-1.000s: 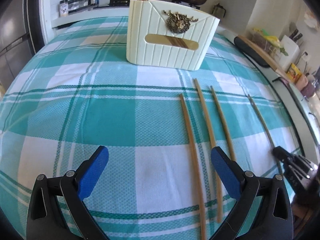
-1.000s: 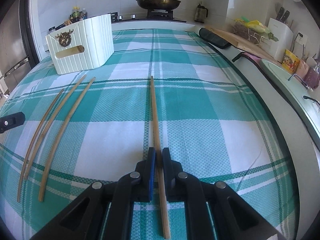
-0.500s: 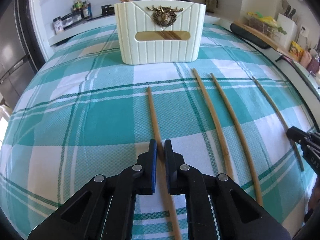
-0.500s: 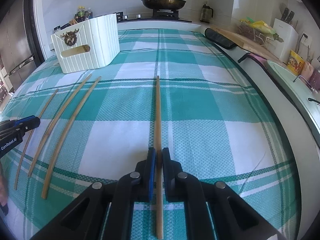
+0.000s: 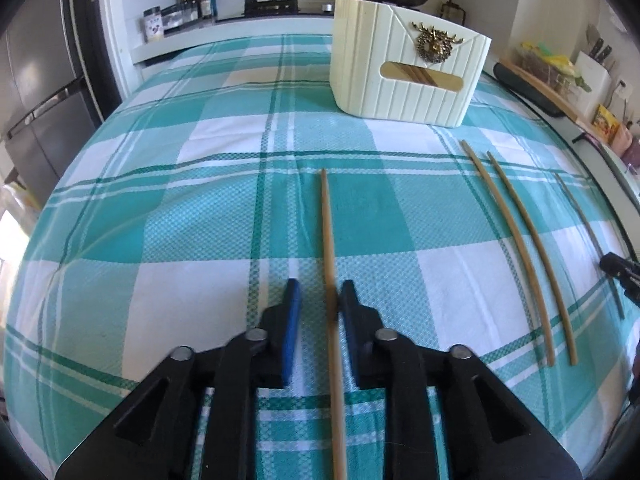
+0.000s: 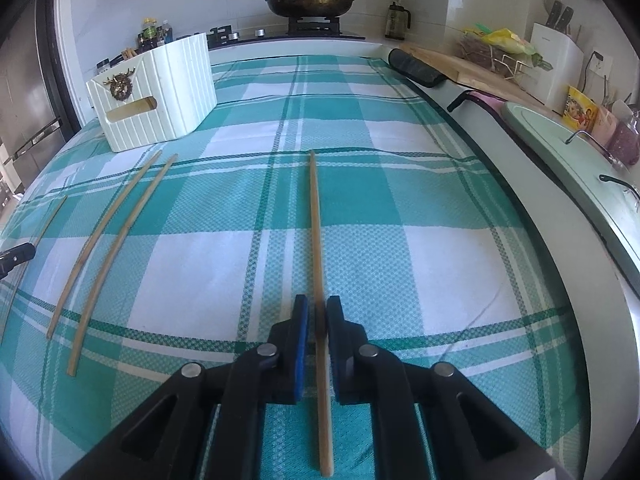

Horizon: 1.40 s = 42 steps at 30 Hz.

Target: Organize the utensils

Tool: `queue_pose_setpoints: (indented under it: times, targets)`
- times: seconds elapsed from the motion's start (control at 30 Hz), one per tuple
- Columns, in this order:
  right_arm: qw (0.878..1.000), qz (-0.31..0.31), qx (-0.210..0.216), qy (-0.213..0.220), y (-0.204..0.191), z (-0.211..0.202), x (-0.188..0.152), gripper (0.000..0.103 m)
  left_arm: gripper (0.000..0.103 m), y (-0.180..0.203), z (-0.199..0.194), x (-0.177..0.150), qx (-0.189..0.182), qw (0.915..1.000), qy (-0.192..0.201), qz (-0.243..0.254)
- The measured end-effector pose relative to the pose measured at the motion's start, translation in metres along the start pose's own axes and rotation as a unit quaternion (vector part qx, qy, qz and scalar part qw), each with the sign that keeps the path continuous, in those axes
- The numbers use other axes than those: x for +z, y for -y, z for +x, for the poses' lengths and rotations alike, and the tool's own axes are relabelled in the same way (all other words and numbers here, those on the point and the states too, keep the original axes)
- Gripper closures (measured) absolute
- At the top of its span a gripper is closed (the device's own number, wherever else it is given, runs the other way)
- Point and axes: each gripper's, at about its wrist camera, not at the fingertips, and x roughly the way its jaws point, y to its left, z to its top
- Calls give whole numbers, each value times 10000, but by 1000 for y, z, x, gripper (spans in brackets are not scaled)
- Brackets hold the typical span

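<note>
On the table lies a green and white checked cloth (image 5: 200, 184), and four chopsticks are on it. The left gripper (image 5: 318, 292) has one chopstick (image 5: 327, 232) between its fingers; the jaws are opening, with a clear gap on the left side, and the stick lies close against the right finger. The right gripper (image 6: 317, 306) has another chopstick (image 6: 315, 216) between its fingers, and these jaws are opening too, only a little apart, so the pads do not seem to press the stick. Between the two grippers two more chopsticks (image 5: 516, 240) lie side by side on the cloth, near each other. Behind them stands a cream box (image 5: 404, 68) with a metal deer ornament, and some chopsticks stick out from it at the back.
</note>
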Motion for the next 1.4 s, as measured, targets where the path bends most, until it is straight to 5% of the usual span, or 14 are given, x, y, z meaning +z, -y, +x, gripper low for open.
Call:
queue_pose_setpoints:
  times: [0.03, 0.1, 0.4, 1.4]
  targets:
    - [10000, -64, 35, -1, -1, 0, 0, 59, 39, -2, -1, 0, 10, 10000, 15, -8]
    - [9998, -213, 57, -2, -2, 1, 1, 52, 25, -6, -1, -1, 170, 9998, 34, -35]
    - [9983, -493, 320, -52, 6, 7, 3, 44, 1, -15, 13, 1, 409, 9990, -172, 0]
    - [9983, -458, 364, -10, 8, 8, 3, 41, 0, -16, 14, -1, 403, 9991, -133, -35]
